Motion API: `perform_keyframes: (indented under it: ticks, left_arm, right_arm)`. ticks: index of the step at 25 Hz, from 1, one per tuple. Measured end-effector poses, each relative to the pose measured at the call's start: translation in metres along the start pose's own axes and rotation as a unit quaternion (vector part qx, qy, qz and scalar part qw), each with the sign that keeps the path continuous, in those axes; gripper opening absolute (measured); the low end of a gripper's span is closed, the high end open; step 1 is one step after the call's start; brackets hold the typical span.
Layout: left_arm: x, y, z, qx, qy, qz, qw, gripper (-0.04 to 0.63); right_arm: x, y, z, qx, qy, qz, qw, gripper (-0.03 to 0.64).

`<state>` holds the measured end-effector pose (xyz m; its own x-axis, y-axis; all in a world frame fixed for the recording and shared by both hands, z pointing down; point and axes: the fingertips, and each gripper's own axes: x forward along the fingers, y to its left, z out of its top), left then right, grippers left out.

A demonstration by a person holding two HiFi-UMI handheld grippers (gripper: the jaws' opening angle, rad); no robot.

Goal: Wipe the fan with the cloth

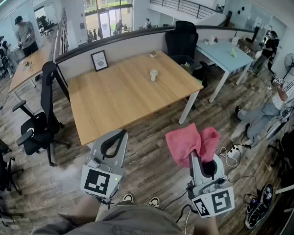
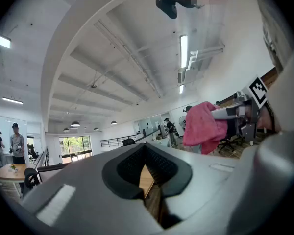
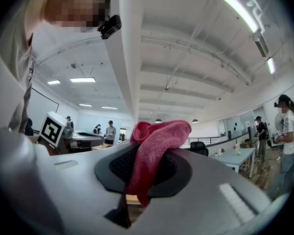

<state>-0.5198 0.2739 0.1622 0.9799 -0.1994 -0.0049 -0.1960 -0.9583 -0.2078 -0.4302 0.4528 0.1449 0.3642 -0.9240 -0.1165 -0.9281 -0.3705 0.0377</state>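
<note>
From the head view, the left claw is held low at the left with its jaws pressed together and nothing between them, while the right claw beside it pinches a pink cloth that bunches up above its tips. Ahead of both claws stands a wooden table with a small cup and a framed picture on it. The fan is far off to the right of the right claw, at the edge of the room, well apart from the cloth. In the left gripper view the left claw has its dark pads meeting at the tips, empty, with a sliver of the table showing below them. To its right the right claw lies level, the cloth hanging from its end. In the right gripper view the right claw is clamped on the cloth – the fabric is gripped between the pads, puffs out above them and trails a corner below. The left claw shows to the left.
</note>
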Motion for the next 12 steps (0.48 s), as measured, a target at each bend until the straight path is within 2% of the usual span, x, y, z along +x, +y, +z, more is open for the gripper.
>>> perform_keyframes:
  ticks: [12]
  left_arm:
    - [0.020, -0.039, -0.006, -0.001, 0.010, -0.004, 0.9999, 0.002]
  right_arm:
    - [-0.019, -0.042, -0.016, 0.015, 0.000, -0.004, 1.000, 0.057]
